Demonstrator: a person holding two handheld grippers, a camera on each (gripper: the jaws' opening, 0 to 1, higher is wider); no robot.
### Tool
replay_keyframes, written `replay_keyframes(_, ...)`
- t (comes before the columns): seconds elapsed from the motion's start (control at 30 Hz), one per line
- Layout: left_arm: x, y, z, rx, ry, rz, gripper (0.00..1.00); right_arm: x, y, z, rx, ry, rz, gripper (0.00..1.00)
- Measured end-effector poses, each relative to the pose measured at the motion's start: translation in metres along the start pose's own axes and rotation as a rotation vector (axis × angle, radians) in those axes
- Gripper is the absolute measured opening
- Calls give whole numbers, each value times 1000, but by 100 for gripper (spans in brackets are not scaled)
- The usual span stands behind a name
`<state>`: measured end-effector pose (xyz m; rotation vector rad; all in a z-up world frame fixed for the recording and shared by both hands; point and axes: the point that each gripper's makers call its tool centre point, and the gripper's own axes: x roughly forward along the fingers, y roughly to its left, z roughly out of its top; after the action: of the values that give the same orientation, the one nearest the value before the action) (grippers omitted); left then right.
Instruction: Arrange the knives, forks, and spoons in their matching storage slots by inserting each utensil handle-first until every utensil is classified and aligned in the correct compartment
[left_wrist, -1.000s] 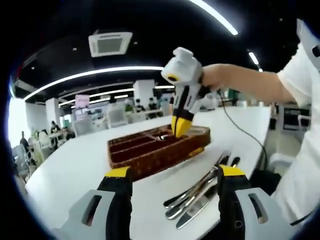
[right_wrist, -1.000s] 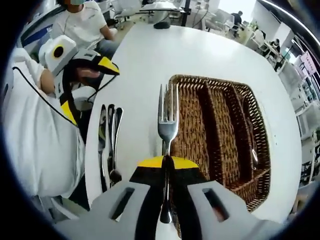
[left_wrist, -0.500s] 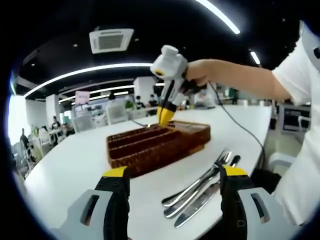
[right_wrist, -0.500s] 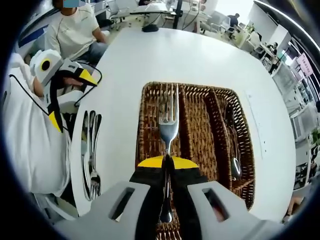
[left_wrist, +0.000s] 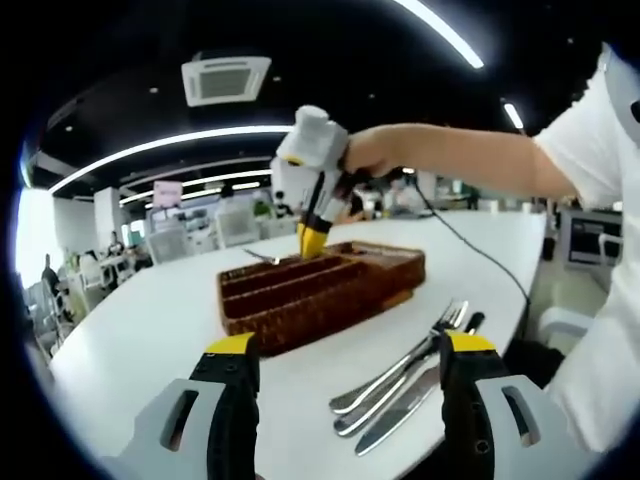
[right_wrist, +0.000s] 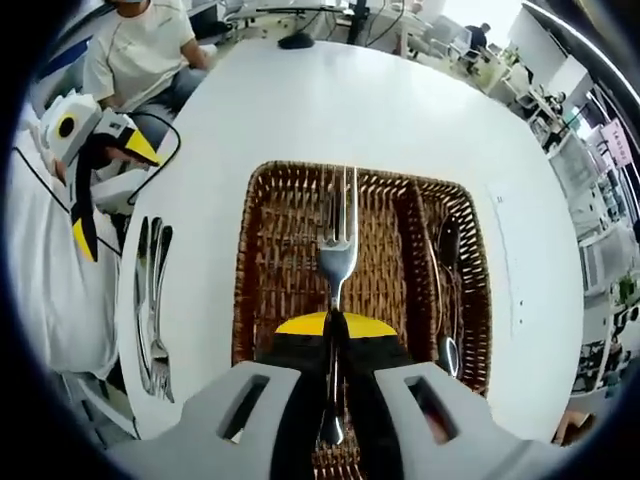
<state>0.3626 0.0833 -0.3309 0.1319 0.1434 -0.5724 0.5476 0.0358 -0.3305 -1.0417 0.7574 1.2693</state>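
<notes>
1. On a smooth white round table (right_wrist: 330, 120) sits a rectangular woven wicker tray (right_wrist: 275, 250), dark brown, split by wicker walls into long parallel compartments.
2. From the right gripper view, the right gripper (right_wrist: 336, 322) has its yellow-tipped black jaws clenched on the handle of a shiny steel fork (right_wrist: 337, 250). The fork's tines point away from the camera, and it hangs above the tray's middle compartments.
3. Several spoons (right_wrist: 447, 290), glossy metal, lie in the tray's compartment furthest from the loose cutlery.
4. Just off the tray's other side, on bare tabletop, lies a small bundle of loose cutlery (right_wrist: 152, 300), slender and polished, laid side by side.
5. From the left gripper view, the left gripper (left_wrist: 345, 345) is held low over the near table edge, its two black jaws with yellow tips spread wide apart, grasping nothing.
6. Between and beyond those jaws lies the loose cutlery (left_wrist: 405, 375), with a fork's tines and a knife blade discernible.
7. Farther back, the wicker tray (left_wrist: 320, 295) shows its basket-weave side wall, and the right gripper (left_wrist: 312, 240) points down over it, held by a person's hand (left_wrist: 365, 155).
</notes>
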Motion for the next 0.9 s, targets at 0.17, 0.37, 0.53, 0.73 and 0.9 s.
replay_keyframes(0.17, -1, 3, -2, -3, 1, 2, 74, 7, -21, 4, -8, 17, -8, 2)
replay_keyframes(0.37, -2, 7, -4, -11, 2, 6, 73, 23, -34, 1, -39, 68, -10, 2)
replay_keyframes(0.53, -3, 9, -4, -12, 2, 5, 73, 35, -39, 2, -57, 80, 0, 2)
replay_keyframes(0.73, 0, 8, -7, -18, 9, -6, 73, 53, -46, -3, -70, 106, 18, 2)
replay_keyframes(0.9, 0, 9, -5, -21, 3, -5, 73, 61, -52, -4, -76, 119, 25, 2)
